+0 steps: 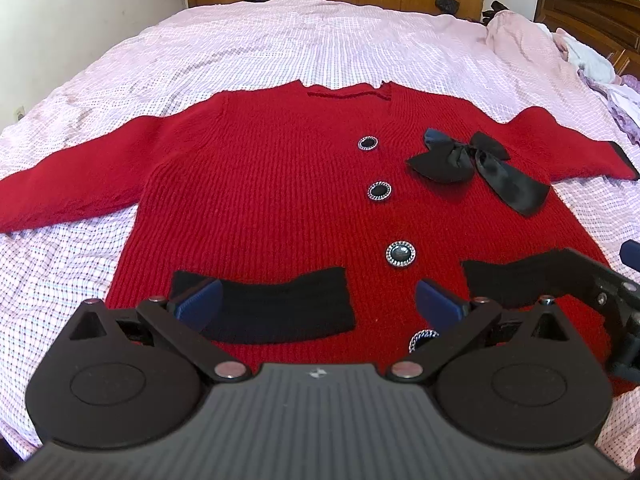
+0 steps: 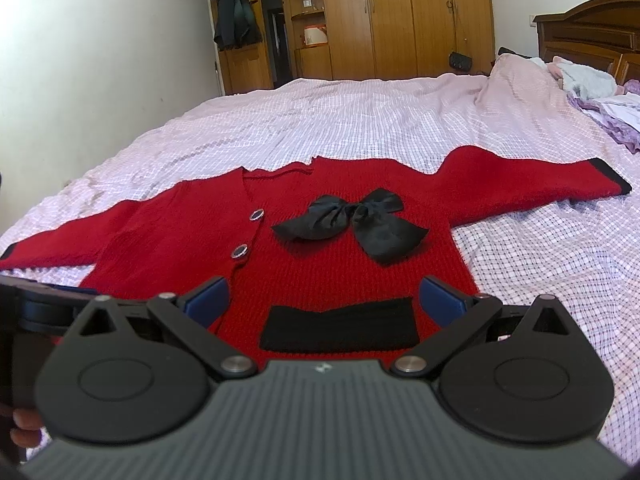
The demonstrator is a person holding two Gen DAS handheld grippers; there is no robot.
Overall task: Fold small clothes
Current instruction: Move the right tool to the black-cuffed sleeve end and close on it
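The red cardigan lay flat and face up on the checked bedspread, hem towards you, neckline at the far side and both sleeves spread out to left and right. You had a black bow resting on its right chest, a row of dark silver-rimmed buttons running down the front, and a black pocket on each side near the hem. Your left gripper hung over the near left pocket with its blue fingers wide apart, holding nothing. Your right gripper hovered over the right pocket, its fingers likewise spread and empty. Farther off, a wooden wardrobe stood past the bed, a headboard at far right, with loose pale clothes heaped near it.
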